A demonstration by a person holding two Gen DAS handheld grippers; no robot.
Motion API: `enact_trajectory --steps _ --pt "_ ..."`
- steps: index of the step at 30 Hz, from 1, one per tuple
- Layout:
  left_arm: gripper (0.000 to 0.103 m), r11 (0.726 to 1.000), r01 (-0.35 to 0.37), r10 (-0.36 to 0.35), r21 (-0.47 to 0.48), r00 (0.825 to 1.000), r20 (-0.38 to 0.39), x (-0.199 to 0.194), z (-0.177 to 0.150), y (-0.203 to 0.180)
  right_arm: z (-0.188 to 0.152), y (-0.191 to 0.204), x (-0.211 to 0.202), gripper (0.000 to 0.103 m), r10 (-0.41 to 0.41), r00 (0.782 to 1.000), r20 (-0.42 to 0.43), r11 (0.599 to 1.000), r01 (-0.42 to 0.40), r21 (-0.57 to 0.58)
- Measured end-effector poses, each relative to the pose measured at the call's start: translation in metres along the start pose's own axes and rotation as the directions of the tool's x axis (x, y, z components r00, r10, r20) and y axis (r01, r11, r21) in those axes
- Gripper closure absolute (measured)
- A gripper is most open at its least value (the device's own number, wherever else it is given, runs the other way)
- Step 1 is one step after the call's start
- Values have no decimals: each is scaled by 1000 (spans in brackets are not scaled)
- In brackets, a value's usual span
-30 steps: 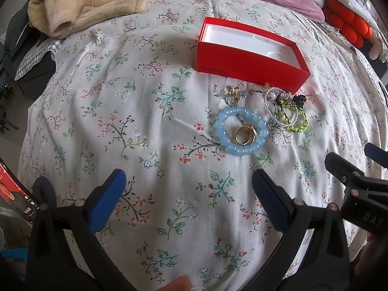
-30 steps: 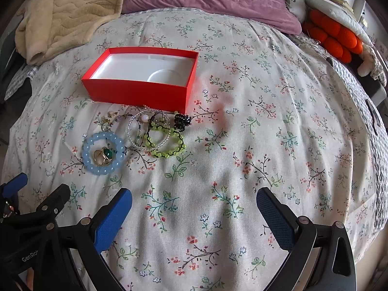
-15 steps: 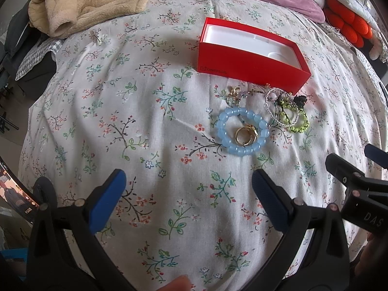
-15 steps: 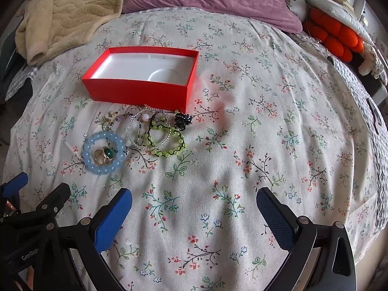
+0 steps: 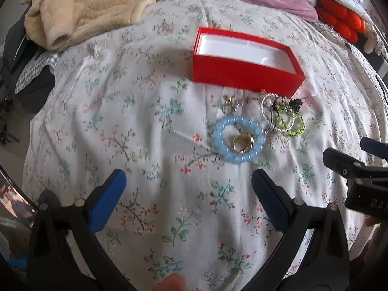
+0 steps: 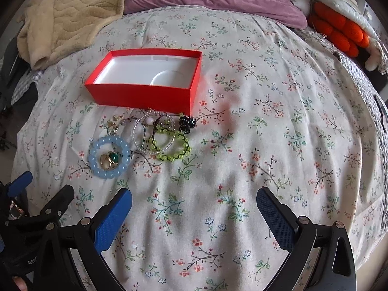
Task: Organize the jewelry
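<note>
left gripper [image 5: 188, 183]: wide, empty; right gripper [image 6: 194, 200] too.
risk: your pinch on blue bracelet [image 5: 238, 139] bunches bedspread [image 5: 135, 126], snags rings [image 5: 243, 143].

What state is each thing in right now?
Red box: open, empty.
Blue bracelet: flat on the bed, rings inside its loop.
Green bracelet: on the bed, overlapping the clear bracelet.
Left claw: open, empty.
Right claw: open, empty.

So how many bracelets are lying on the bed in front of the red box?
3 clearly: a blue bead bracelet nearest the grippers, a clear bead bracelet mid-pile, and a green bead bracelet overlapping it. Thinner strands in the tangle may be more.
</note>
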State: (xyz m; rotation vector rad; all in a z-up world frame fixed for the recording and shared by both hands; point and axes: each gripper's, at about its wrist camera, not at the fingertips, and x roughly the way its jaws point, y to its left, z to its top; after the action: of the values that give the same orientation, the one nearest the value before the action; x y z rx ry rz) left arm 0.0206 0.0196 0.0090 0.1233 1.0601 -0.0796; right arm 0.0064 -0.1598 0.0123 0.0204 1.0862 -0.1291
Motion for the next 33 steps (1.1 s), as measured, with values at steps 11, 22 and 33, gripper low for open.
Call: enact_trajectory --steps 11,22,33 --pt "0 992 124 -120 29 986 -119 17 31 11 31 -28 16 0 145 989 -6 988 -145 61" --pt "40 950 297 -312 -97 923 -226 66 55 14 58 -45 46 7 334 940 -68 932 -318 175" --pt "61 946 313 -325 -86 914 -242 90 64 6 65 -31 85 66 378 914 -145 915 -345 209"
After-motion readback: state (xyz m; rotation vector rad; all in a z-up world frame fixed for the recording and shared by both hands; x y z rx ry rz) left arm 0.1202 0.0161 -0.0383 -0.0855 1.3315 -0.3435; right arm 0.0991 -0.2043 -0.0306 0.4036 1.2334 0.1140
